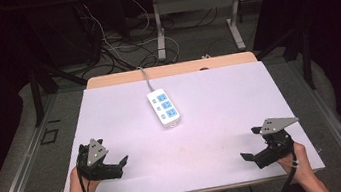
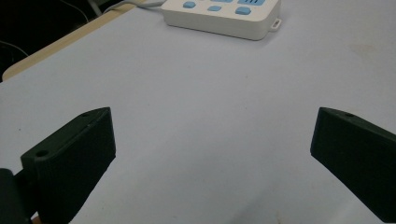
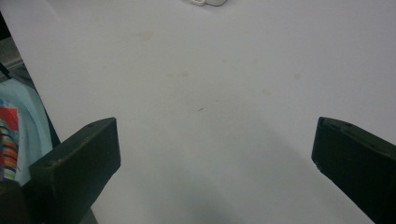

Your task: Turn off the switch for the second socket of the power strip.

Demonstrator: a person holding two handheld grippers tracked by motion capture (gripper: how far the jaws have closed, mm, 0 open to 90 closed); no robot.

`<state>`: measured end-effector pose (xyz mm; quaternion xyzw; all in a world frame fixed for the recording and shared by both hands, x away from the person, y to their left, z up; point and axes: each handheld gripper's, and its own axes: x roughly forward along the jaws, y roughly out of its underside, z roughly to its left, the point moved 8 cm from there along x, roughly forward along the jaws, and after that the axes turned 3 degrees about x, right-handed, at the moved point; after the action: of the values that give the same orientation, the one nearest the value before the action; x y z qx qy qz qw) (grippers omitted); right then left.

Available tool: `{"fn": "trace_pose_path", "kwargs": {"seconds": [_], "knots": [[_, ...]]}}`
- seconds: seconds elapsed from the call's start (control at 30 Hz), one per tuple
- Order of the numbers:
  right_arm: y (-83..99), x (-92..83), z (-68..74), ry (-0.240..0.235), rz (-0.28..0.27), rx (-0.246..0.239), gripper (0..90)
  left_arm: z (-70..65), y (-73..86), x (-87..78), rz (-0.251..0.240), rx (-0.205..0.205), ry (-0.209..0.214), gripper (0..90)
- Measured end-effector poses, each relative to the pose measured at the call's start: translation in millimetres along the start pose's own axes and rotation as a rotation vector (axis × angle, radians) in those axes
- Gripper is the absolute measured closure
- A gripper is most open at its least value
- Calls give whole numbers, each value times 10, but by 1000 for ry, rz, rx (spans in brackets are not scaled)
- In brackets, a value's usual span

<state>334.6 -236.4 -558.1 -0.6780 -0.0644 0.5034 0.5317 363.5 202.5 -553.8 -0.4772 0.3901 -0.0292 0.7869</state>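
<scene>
1. White plastic with blue sockets: the power strip (image 1: 164,108) lies flat near the middle of the table (image 1: 222,119), a little toward the far side, its grey cord (image 1: 146,78) running off over the far edge. In the left gripper view it sits at the top (image 2: 224,18), ahead of the jaws.

2. The left gripper (image 1: 117,165) rests near the front-left corner with its jaws spread wide and nothing between them. The right gripper (image 1: 248,145) sits near the front-right corner, likewise spread wide and empty. Both are well apart from the strip.

3. The step in hand looks like a first reach toward the strip. To do it well, I would bring one gripper in along the strip's length so the jaws straddle its narrow sides (the broad top offers no hold), coming down level so the lower jaw edges do not scrape the table cover.

4. The near end with the small hanging loop (image 2: 276,22) points toward the person; gripping just behind it should leave the sockets clear and keep the cord slack.

5. Room is generous: bare surface lies all round the strip, and the path from either gripper is unobstructed.

6. Edges to mind: the front edge is just beside both hands, and the right gripper is near the right side edge too (a wide swing outward would leave the surface). Pulling the strip toward the person may draw the cord taut over the far edge.
</scene>
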Motion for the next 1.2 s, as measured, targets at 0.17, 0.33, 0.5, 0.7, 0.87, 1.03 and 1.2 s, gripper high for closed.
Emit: {"fn": "trace_pose_path", "kwargs": {"seconds": [0.17,0.33,0.5,0.7,0.87,1.03,1.2], "knots": [[-1,10,-12,12,-5,1,7,-8,-21,30,8,1,5,0],[2,14,-13,2,2,-10,7,-20,-42,37,9,-1,4,0],[3,16,-10,5,-1,-2,8,-6,-67,59,2,0,0,0],[5,20,-14,10,-1,-1,8,-2,-106,79,0,0,-2,0],[4,21,-23,18,-4,-5,8,14,-145,110,-8,-3,-2,0],[7,28,-19,7,-5,-2,8,12,-182,156,-4,7,6,0],[10,22,-17,9,-2,5,7,23,-220,214,1,10,8,0]]}}
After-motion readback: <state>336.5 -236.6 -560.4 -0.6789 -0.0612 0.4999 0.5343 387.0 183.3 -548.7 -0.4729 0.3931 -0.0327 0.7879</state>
